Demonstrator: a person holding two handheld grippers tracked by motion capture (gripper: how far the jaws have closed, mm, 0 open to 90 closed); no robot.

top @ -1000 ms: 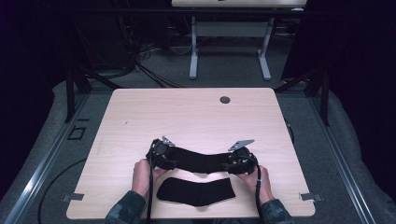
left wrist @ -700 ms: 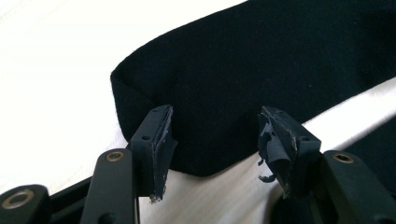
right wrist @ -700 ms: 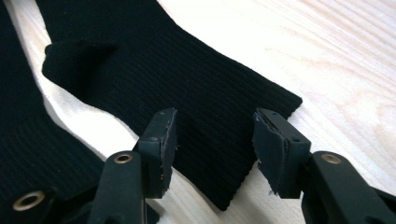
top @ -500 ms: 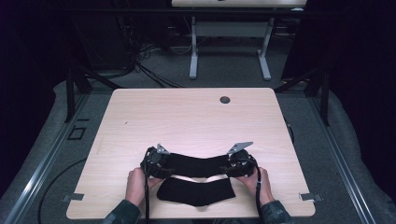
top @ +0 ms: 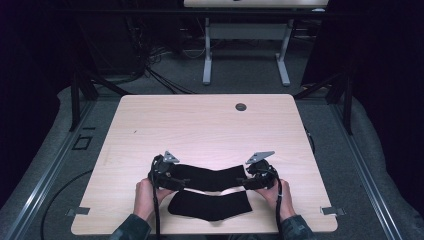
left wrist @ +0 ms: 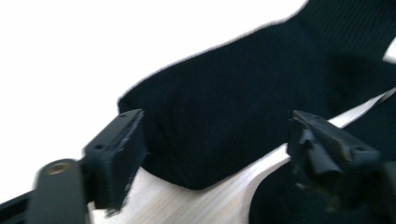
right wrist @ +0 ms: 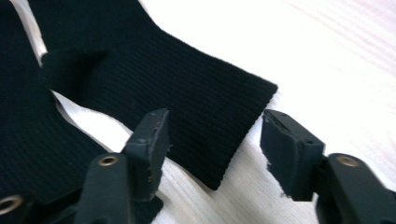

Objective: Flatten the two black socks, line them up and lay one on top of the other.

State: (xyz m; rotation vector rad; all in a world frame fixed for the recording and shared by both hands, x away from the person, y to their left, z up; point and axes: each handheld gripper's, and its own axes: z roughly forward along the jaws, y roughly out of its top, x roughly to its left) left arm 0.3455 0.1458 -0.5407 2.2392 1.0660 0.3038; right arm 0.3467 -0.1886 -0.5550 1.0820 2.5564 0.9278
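Note:
Two black socks lie on the pale wooden table (top: 200, 130) near its front edge. The farther sock (top: 210, 177) stretches between my two grippers; the nearer sock (top: 210, 205) lies just in front of it. My left gripper (top: 172, 176) is open at the sock's rounded toe end (left wrist: 224, 116), jaws either side of it (left wrist: 219, 154). My right gripper (top: 249, 177) is open around the ribbed cuff (right wrist: 196, 98), whose corner lies flat between the jaws (right wrist: 219, 149). The nearer sock (left wrist: 280, 205) shows at the lower right of the left gripper view and at the left of the right gripper view (right wrist: 23, 154).
A round cable hole (top: 241, 106) sits at the table's far edge. Bare tabletop stretches beyond the socks. A white desk frame (top: 245, 50) and cables stand on the floor behind. The table's front edge (top: 200, 233) lies close behind the nearer sock.
Both hands and the farther sock have shifted slightly toward the front edge, closing the gap to the nearer sock.

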